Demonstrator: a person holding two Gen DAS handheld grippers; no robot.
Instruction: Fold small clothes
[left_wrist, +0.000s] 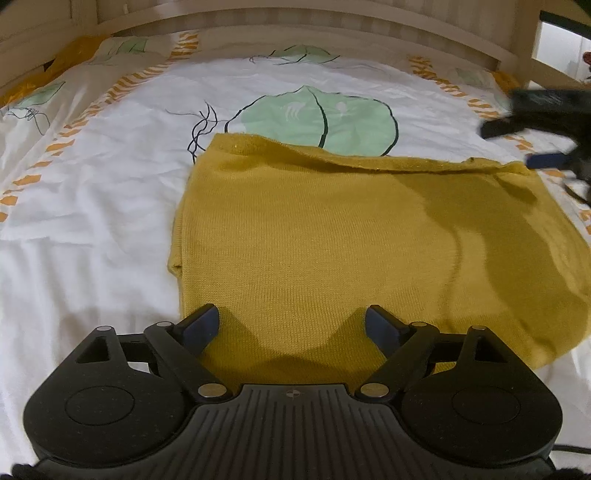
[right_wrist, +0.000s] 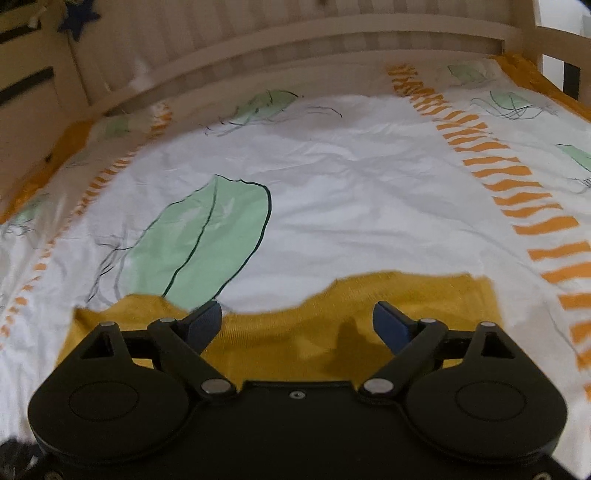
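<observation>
A mustard-yellow knitted garment (left_wrist: 332, 240) lies flat on the bed, its far edge folded over in a slightly wavy line. My left gripper (left_wrist: 291, 321) hangs open just above the garment's near part, with only knit fabric showing between its blue pads. My right gripper (right_wrist: 297, 319) is open too and hovers over the garment's far edge (right_wrist: 406, 295), holding nothing. It shows blurred at the right of the left wrist view, as the right gripper (left_wrist: 517, 144) above the garment's far right corner.
The bed sheet (left_wrist: 110, 206) is white with green leaf prints and orange dashed stripes (right_wrist: 517, 192). A wooden slatted bed rail (right_wrist: 332, 44) runs along the far side. A yellow under-sheet (left_wrist: 74, 51) shows at the corners.
</observation>
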